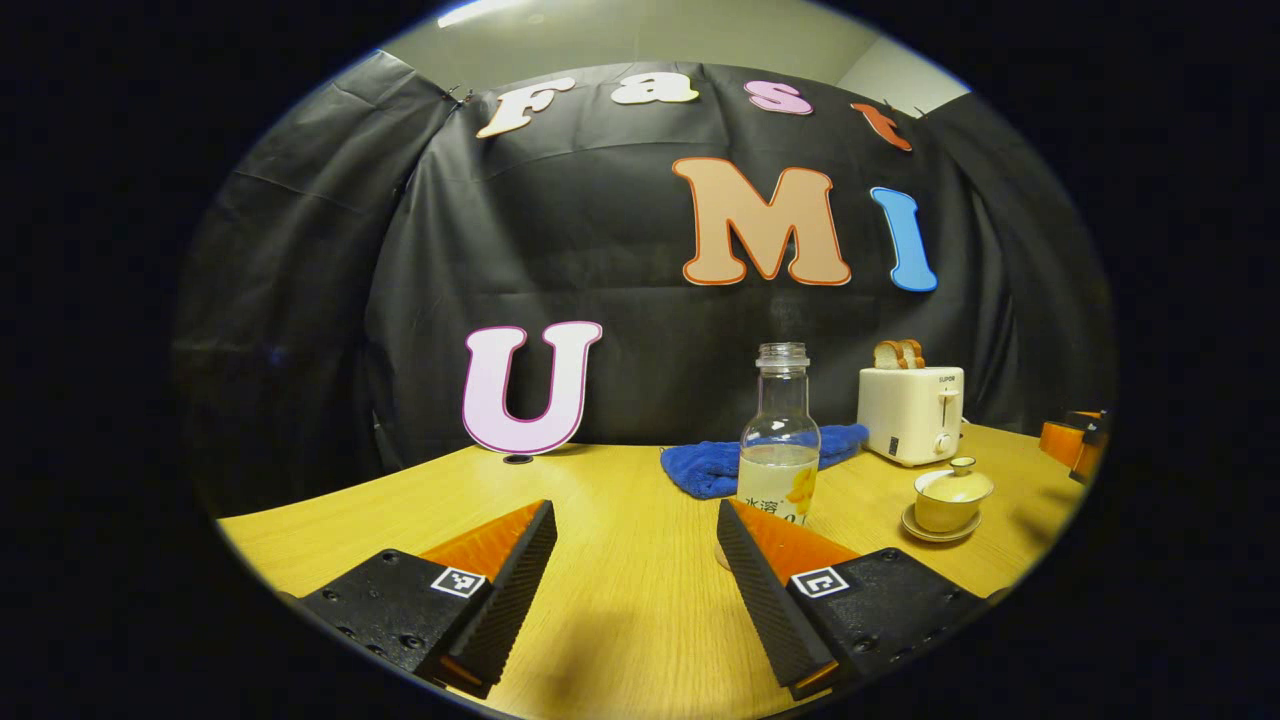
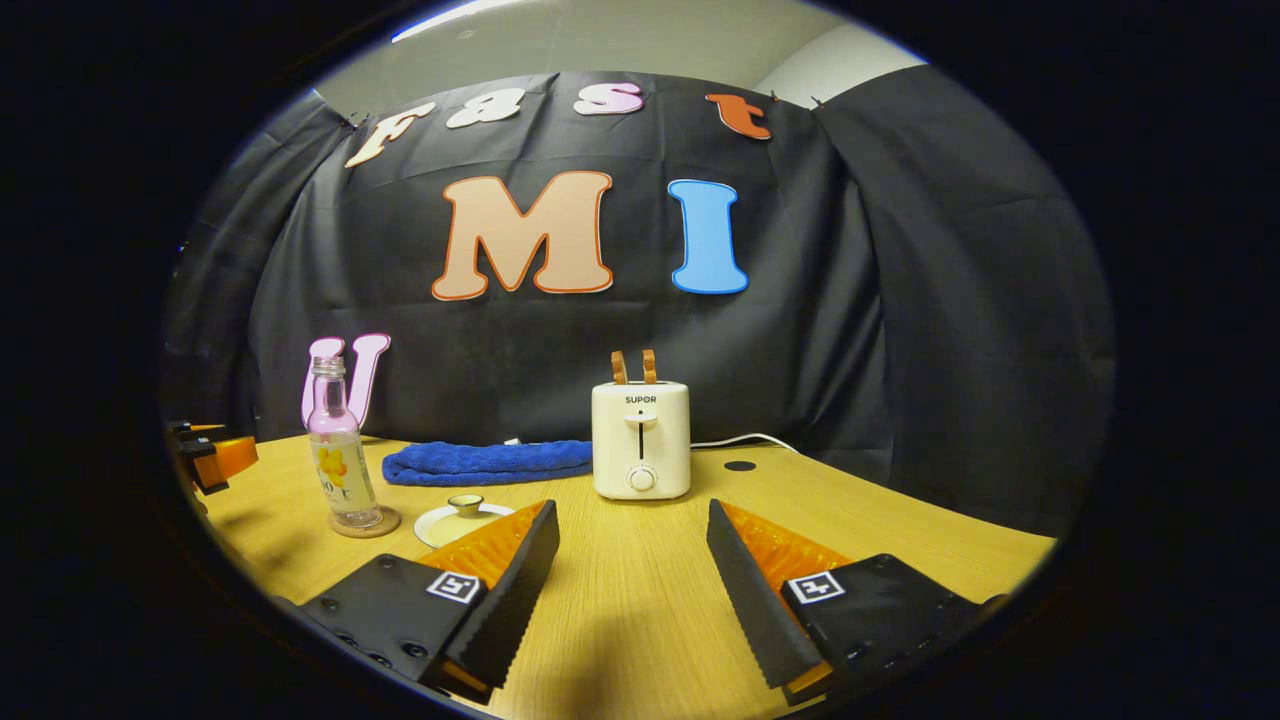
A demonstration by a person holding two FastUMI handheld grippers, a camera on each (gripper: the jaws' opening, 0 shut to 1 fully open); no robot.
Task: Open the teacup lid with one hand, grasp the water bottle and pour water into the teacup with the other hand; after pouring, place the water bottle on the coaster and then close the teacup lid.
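Hovering over yellow wooden table (image 1: 620, 500), left gripper (image 1: 636, 560) spread, empty. Clear glass water bottle (image 1: 779, 440), capless, partly full, on round coaster (image 2: 364, 522): rigid, slick, prob heavy-ish; grab mid-body. Cream ceramic lidded teacup (image 1: 950, 498) on saucer, right of bottle: fragile; pinch small lid knob. Right gripper (image 2: 630, 565) spread, empty.

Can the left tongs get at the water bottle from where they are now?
Probably yes. The left tongs are open and empty, and the water bottle stands upright just beyond, slightly toward one finger, with bare table between. The lidded teacup sits clear off to the side.
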